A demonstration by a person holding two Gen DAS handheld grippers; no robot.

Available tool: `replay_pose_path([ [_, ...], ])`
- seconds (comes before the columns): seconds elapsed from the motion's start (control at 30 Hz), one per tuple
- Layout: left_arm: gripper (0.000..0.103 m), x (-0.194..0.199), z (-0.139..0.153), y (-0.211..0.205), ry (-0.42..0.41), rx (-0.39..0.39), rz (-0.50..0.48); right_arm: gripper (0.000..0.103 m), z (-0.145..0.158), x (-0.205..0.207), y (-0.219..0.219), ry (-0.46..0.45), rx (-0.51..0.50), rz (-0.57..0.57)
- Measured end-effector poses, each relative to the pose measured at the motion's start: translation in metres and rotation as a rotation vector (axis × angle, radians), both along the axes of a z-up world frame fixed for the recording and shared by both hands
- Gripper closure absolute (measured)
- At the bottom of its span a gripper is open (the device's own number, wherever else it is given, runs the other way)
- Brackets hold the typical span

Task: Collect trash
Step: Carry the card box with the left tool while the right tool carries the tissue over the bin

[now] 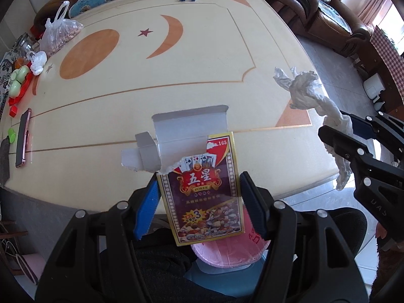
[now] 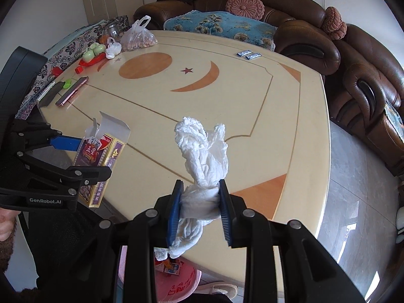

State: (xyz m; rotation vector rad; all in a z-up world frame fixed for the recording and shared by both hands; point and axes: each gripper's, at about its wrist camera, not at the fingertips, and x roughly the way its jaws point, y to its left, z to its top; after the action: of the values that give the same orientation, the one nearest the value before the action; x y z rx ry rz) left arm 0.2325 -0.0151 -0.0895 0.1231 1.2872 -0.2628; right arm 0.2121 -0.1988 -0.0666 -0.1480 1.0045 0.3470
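The left hand-held gripper (image 1: 199, 202) is clamped on a torn-open playing-card box (image 1: 204, 192), held above the near edge of the tabletop (image 1: 202, 50). The right hand-held gripper (image 2: 199, 207) squeezes a crumpled white tissue (image 2: 202, 156). A pink bin (image 2: 176, 287) sits on the floor beneath both.

Card box (image 1: 204, 189) — front reads "五星", "POKER", "165" at the top corner, a large "3" lower down. Left gripper (image 2: 83, 156) — arm marked "GenRobot.AI". Pink bin (image 2: 176, 285) lettering unreadable.
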Motion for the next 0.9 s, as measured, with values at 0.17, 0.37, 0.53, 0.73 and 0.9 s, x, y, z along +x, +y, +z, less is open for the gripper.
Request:
replay_pose_path([
  [0.17, 0.041, -0.032, -0.003, -0.001, -0.006, -0.008, -0.031, 0.075, 0.003, -0.04, 0.001, -0.006, 0.005, 0.007],
  [0.37, 0.041, -0.063, -0.014, 0.0, -0.006, -0.028, -0.065, 0.075, -0.002, -0.083, 0.004, 0.01, 0.022, 0.008],
  [0.53, 0.041, -0.087, -0.032, 0.002, 0.011, -0.041, -0.093, 0.075, -0.015, -0.115, 0.008, 0.036, 0.044, 0.014],
  [0.73, 0.041, -0.113, -0.065, 0.005, 0.063, -0.08, -0.115, 0.075, -0.041, -0.147, 0.013, 0.083, 0.06, 0.012],
  [0.9, 0.041, -0.13, -0.087, 0.008, 0.073, -0.066, -0.121, 0.075, -0.069, -0.165, 0.013, 0.135, 0.081, -0.01],
])
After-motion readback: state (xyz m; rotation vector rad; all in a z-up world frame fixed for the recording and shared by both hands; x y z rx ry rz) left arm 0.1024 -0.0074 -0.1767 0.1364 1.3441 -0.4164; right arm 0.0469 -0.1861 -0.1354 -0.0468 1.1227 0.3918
